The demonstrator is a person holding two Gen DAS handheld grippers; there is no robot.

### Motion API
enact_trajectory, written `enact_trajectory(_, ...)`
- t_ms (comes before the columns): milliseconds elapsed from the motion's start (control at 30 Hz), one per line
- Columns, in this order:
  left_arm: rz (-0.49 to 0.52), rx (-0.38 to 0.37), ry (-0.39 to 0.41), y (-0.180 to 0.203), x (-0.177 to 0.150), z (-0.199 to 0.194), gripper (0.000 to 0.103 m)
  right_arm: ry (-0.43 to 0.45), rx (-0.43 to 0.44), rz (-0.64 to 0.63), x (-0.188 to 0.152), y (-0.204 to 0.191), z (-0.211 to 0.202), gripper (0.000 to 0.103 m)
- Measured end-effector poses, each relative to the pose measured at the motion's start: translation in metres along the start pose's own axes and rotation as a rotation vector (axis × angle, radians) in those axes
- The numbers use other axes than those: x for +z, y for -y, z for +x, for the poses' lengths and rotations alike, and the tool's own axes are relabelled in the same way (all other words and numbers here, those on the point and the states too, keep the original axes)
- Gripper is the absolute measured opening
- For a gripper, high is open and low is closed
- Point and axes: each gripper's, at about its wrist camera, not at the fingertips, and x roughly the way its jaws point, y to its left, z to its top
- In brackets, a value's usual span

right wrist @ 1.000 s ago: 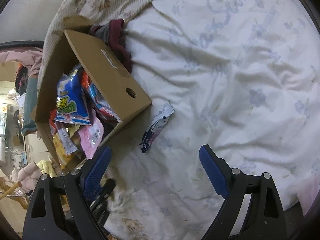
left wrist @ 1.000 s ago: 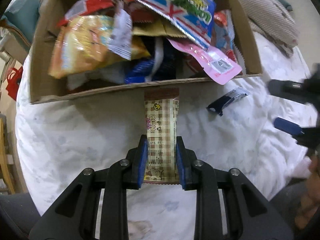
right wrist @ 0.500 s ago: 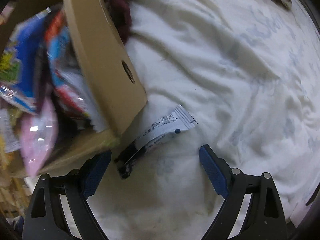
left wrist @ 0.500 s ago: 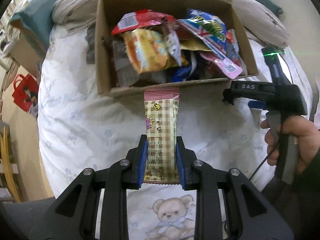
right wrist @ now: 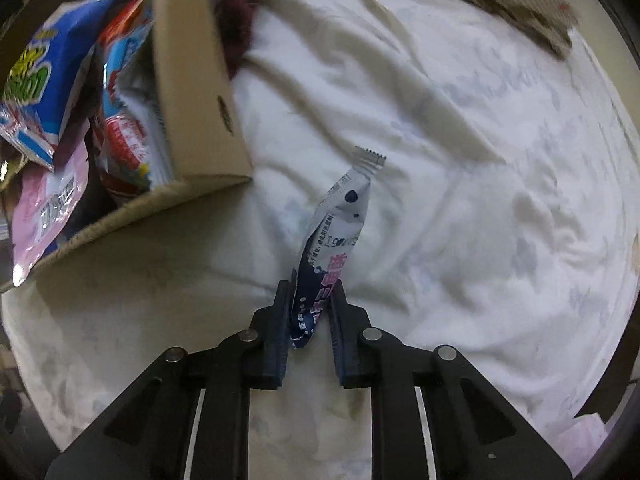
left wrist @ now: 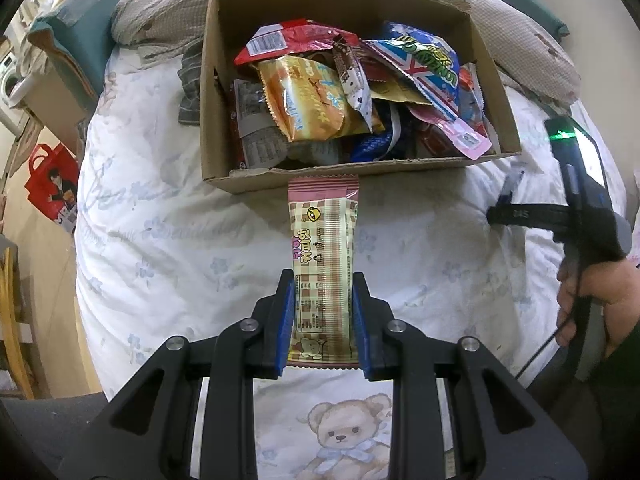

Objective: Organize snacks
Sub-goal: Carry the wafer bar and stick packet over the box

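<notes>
My left gripper [left wrist: 323, 304] is shut on a long checked beige and pink snack bar [left wrist: 323, 248], held above the bed just in front of the cardboard box [left wrist: 360, 174] full of snack bags. My right gripper [right wrist: 311, 304] is shut on the dark end of a small navy and white snack packet [right wrist: 340, 228] that rests on the white bedsheet to the right of the box's corner [right wrist: 208, 136]. The right gripper's handle and hand show in the left wrist view [left wrist: 584, 216].
The box sits on a white flowered bedsheet [left wrist: 180, 248] with a teddy bear print [left wrist: 344, 436]. A beige blanket [left wrist: 500, 28] lies behind the box. A dark red cloth [right wrist: 240, 20] lies beside the box. A red bag [left wrist: 52, 184] is off the bed at left.
My right gripper has closed from wide open onto the navy and white packet. My left gripper has pulled back from the box, still holding the bar.
</notes>
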Motion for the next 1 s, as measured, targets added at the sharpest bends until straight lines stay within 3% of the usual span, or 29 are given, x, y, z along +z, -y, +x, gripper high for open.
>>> enact_trajectory(267, -0.047, 0.005, 0.003, -0.015, 0.000, -0.002, 0.023, 0.044, 0.070, 0.115, -0.001, 0.035, -0.020, 0.018)
enact_trajectory(500, -0.078, 0.017, 0.041, -0.024, 0.002, -0.011, 0.023, 0.200, 0.162, 0.266, -0.011, 0.072, -0.064, 0.018)
enact_trajectory(667, -0.096, 0.033, 0.089, -0.028, 0.005, -0.020, 0.023, 0.325, 0.157, 0.294, -0.010, 0.070, -0.098, 0.018)
enact_trajectory(767, -0.109, 0.040, 0.124, -0.031, 0.008, -0.026, 0.023, 0.374, 0.205, 0.312, -0.012, 0.075, -0.110, 0.018)
enact_trajectory(1000, -0.156, 0.049, 0.222, -0.042, 0.015, -0.046, 0.023, 0.398, 0.311, 0.256, -0.002, 0.052, -0.113, 0.018)
